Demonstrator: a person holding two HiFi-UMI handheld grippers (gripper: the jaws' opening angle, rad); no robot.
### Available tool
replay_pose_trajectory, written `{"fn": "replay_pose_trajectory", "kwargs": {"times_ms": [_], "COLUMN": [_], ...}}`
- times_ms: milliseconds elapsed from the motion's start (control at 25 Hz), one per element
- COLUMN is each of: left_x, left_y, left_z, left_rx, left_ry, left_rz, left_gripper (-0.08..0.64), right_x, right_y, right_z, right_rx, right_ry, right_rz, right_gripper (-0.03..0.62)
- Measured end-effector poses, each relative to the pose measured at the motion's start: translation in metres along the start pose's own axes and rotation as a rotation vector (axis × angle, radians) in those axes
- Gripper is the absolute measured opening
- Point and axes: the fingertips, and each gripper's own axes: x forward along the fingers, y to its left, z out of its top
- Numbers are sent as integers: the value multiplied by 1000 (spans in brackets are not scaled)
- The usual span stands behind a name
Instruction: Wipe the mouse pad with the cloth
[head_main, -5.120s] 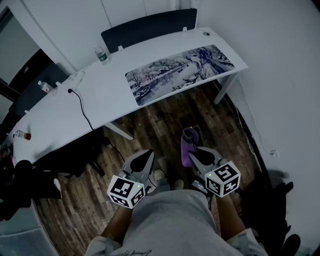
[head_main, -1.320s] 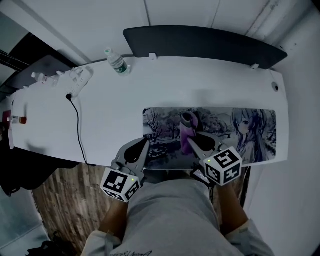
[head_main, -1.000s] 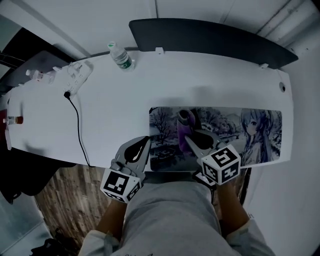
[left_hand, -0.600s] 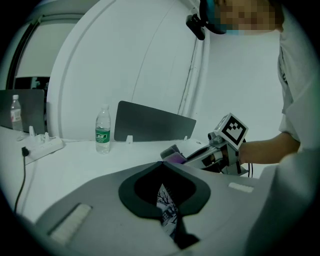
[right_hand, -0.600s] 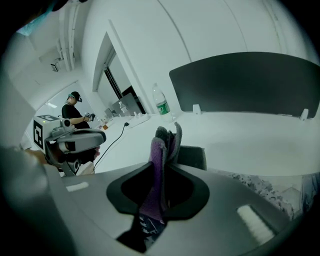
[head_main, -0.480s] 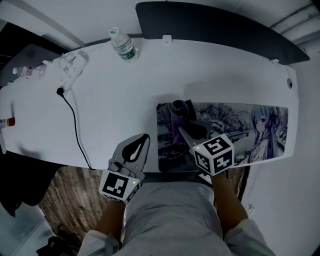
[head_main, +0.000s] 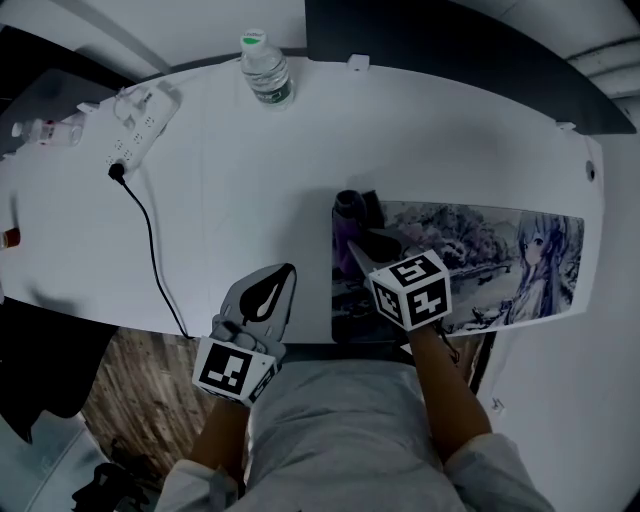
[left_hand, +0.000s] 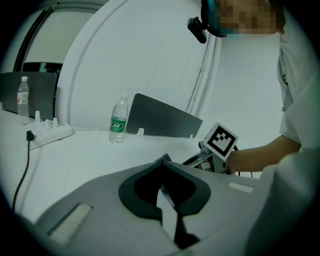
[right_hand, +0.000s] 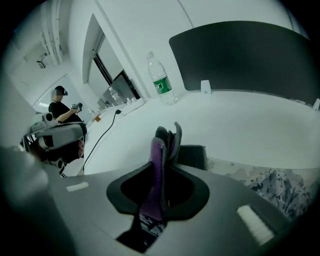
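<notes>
Right gripper (head_main: 362, 243) clamped on the folded purple cloth (right_hand: 159, 150), which sticks out past its tips over the left end of the long printed mouse pad (head_main: 480, 250). The pad runs off to its right. Left gripper (head_main: 285, 275) closed, empty, left of the pad.

My worry: nothing pins the pad, so a stroke could ruck or slide it on the white desk (head_main: 230, 180).

Count: one cloth, one pad, two grippers, two plastic bottles (head_main: 265, 70).

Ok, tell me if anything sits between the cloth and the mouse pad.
Nothing visible does. The right gripper holds the cloth right at the mouse pad's left end; the bottle and power strip stand well away from it.
</notes>
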Motion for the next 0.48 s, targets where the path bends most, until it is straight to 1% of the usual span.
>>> {"fn": "replay_pose_trajectory", "kwargs": {"times_ms": [160,280,480], "left_x": [-4,-7,-6], "left_y": [10,14,5], "left_z": [-2,-3,-6], "left_rx": [-8,-19,-21], "left_ry": [-9,-14,-11], "left_rz": [13,29,34], "left_gripper": [20,20,20], "right_x": [16,23,20], "right_y": [0,0,-6], "right_z": [-8,-10,-10], "right_rx": [-16,-58,-80], "right_ry": [39,61,54], "right_rz": [-15,-34,-40], "right_gripper": [75,75,75]}}
